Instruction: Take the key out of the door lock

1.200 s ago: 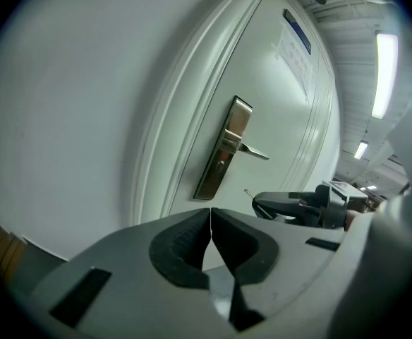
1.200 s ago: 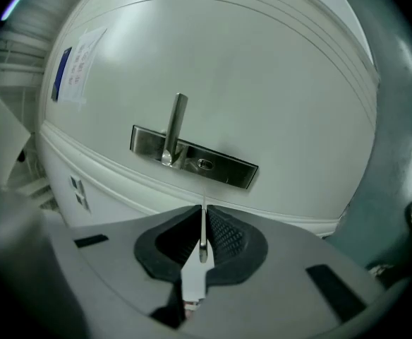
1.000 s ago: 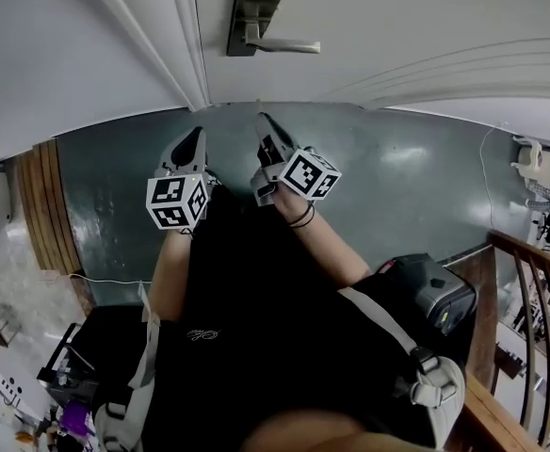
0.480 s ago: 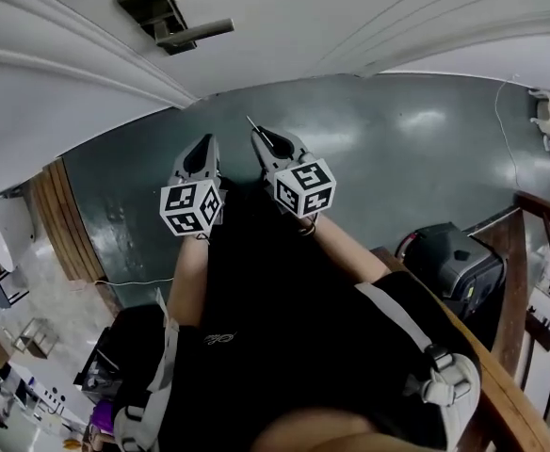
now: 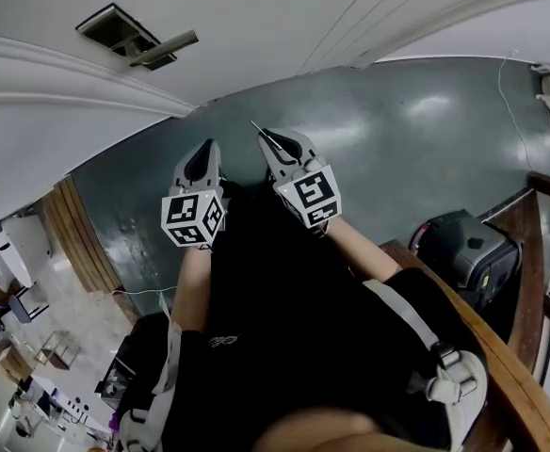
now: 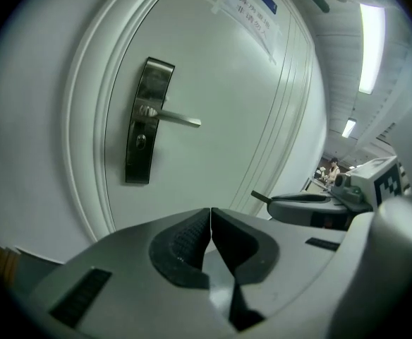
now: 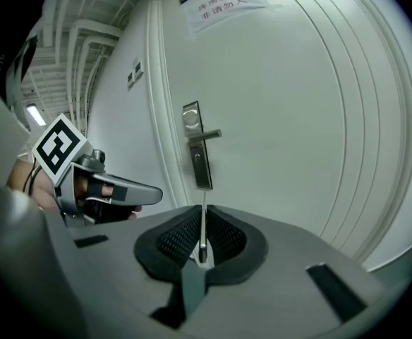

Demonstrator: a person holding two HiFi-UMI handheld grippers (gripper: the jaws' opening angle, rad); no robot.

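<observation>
The white door (image 5: 256, 17) carries a dark metal lock plate (image 5: 115, 29) with a lever handle (image 5: 165, 47). In the left gripper view the plate's keyhole (image 6: 141, 141) shows no key in it. My right gripper (image 5: 267, 137) is shut on the key (image 7: 203, 230), a thin metal blade standing edge-on between the pads; its tip (image 5: 254, 125) pokes out toward the door. Held low beside it, my left gripper (image 5: 204, 149) is shut with nothing between its pads (image 6: 192, 239). Both grippers are well back from the lock plate (image 7: 197, 154).
A dark green floor (image 5: 397, 149) runs below the door. A black case (image 5: 463, 248) stands at the right by a wooden railing (image 5: 501, 365). Wooden boards (image 5: 82, 243) lie at the left. A paper notice (image 7: 216, 2) is stuck high on the door.
The view has swung round, so the lock plate has slid to the upper left. Both grippers stay shut and close together, away from the door, the key still in the right one.
</observation>
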